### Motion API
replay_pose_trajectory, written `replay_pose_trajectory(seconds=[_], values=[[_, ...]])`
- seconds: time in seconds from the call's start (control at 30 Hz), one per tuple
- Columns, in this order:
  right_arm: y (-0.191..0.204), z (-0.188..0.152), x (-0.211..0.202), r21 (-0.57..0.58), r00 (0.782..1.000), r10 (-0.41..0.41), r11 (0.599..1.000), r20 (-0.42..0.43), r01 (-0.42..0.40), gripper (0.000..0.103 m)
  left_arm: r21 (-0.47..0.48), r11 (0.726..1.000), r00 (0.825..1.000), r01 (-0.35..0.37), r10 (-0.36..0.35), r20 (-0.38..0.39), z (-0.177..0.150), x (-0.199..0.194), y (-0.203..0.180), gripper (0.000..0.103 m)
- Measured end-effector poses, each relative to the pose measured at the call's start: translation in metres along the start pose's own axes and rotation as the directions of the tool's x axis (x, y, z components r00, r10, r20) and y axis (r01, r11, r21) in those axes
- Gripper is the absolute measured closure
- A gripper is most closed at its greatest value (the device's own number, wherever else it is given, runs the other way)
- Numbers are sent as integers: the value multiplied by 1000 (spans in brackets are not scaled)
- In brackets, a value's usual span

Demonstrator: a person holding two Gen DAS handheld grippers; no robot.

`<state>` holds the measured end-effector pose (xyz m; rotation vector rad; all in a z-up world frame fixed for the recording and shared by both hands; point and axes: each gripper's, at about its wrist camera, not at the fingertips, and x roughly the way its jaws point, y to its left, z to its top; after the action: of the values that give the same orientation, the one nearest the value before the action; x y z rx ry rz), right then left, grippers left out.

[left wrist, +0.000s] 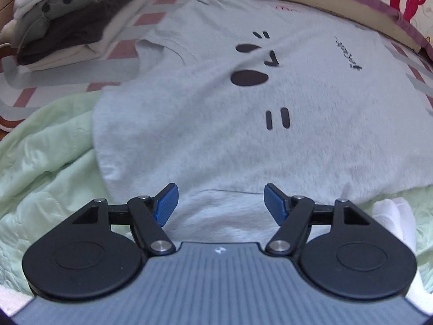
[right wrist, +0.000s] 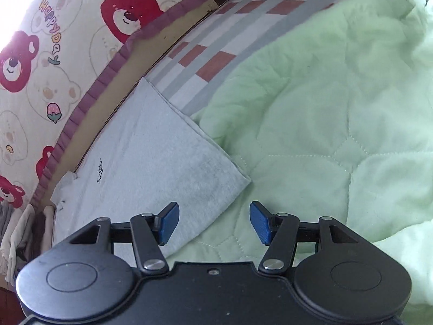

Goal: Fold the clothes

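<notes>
A light grey T-shirt (left wrist: 216, 124) with a black cartoon face print lies spread flat on the bed, filling the left wrist view. My left gripper (left wrist: 221, 203) hovers open over the shirt's near edge, its blue pads wide apart with nothing between them. In the right wrist view a corner of the same grey T-shirt (right wrist: 151, 162) lies over the green quilt. My right gripper (right wrist: 214, 222) is open just above that corner's edge, its left pad over grey cloth and its right pad over quilt.
A pale green quilt (right wrist: 324, 108) covers much of the bed. A pile of folded clothes (left wrist: 70, 21) sits at the far left. A striped pink-and-grey sheet (right wrist: 216, 54) shows beneath. A bear-print wall cloth (right wrist: 54, 54) runs along the bed's far edge.
</notes>
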<state>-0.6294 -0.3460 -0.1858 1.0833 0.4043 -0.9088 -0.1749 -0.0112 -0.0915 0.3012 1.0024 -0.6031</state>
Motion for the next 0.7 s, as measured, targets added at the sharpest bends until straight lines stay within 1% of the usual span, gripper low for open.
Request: replay_pose_trajectory(seconds=[0.03, 0.1, 0.13, 0.2, 0.27, 0.3, 0.33, 0.37, 0.4, 0.47, 0.53, 0.57, 0.63, 0.67, 0.7], values=[[0, 1, 4, -15, 1000, -11, 1000, 17, 11, 50, -3, 1000, 1000, -4, 4, 0, 0, 2, -1, 34], [-1, 6, 13, -24, 999, 5, 1000, 37, -4, 50, -8, 1000, 1000, -13, 13, 0, -1, 5, -3, 34], [-1, 8, 17, -24, 1000, 10, 1000, 26, -10, 50, -11, 1000, 1000, -17, 17, 0, -2, 7, -4, 35], [0, 12, 29, -29, 1000, -3, 1000, 31, 4, 50, -17, 1000, 1000, -25, 25, 0, -3, 11, -7, 36], [0, 18, 34, -46, 999, -2, 999, 52, 4, 49, -22, 999, 999, -34, 34, 0, -3, 14, -9, 36], [1, 20, 37, -56, 998, 0, 998, 64, 4, 48, -26, 998, 999, -49, 49, -3, -3, 16, -7, 36], [5, 21, 39, -82, 997, 9, 997, 72, -3, 50, -31, 997, 997, -71, 71, -7, -3, 18, -4, 36], [10, 23, 40, -129, 997, 30, 991, 69, -20, 65, -53, 996, 997, -76, 75, -20, -4, 19, 2, 35], [17, 26, 37, -180, 996, 47, 983, 76, -33, 95, -84, 994, 997, -71, 67, -39, -4, 19, 11, 35], [34, 33, 18, -277, 988, 74, 960, 133, -35, 97, -147, 987, 996, -61, 51, -76, -5, 19, 28, 33], [45, 41, -16, -309, 971, 92, 951, 220, -20, 100, -209, 976, 993, -54, 31, -112, -6, 19, 45, 34], [48, 44, -28, -332, 965, 86, 943, 247, 1, 101, -221, 973, 993, -64, 39, -115, -7, 15, 53, 34], [50, 44, -30, -388, 971, 20, 919, 240, 77, 101, -222, 970, 992, -98, 76, -104, -12, 3, 70, 33], [46, 42, -21, -389, 977, -12, 916, 214, 97, 101, -223, 968, 991, -115, 95, -98, -14, -3, 78, 31], [41, 39, -10, -385, 981, -40, 916, 189, 111, 101, -233, 966, 991, -111, 90, -102, -17, -5, 85, 30]])
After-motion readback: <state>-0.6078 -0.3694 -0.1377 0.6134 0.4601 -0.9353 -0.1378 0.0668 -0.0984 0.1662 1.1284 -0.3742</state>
